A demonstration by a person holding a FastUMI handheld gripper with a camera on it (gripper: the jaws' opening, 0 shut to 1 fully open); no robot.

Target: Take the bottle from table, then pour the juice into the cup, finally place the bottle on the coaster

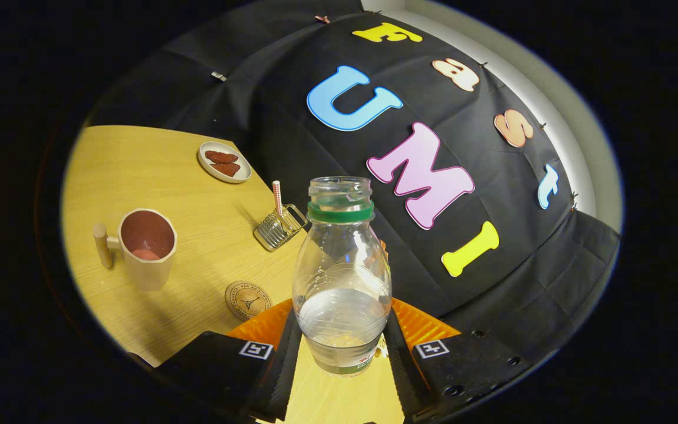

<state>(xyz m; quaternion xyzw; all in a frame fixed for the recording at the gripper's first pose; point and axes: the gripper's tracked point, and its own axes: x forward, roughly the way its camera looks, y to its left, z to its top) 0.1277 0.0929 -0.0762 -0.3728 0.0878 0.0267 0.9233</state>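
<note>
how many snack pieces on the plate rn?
2. Both lie side by side on the small plate at the table's far edge, beyond the cup: one nearer the wall, one nearer the cup. None look hidden.

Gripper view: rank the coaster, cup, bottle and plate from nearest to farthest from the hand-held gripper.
1. Bottle, between the hand-held gripper's fingers.
2. Coaster, just ahead, beside one finger.
3. Cup, beyond the coaster.
4. Plate, farthest, by the booth wall.

Bright, even light w/ soft shadows on table [209, 194], sharp focus, fisheye-warped edges.
</note>
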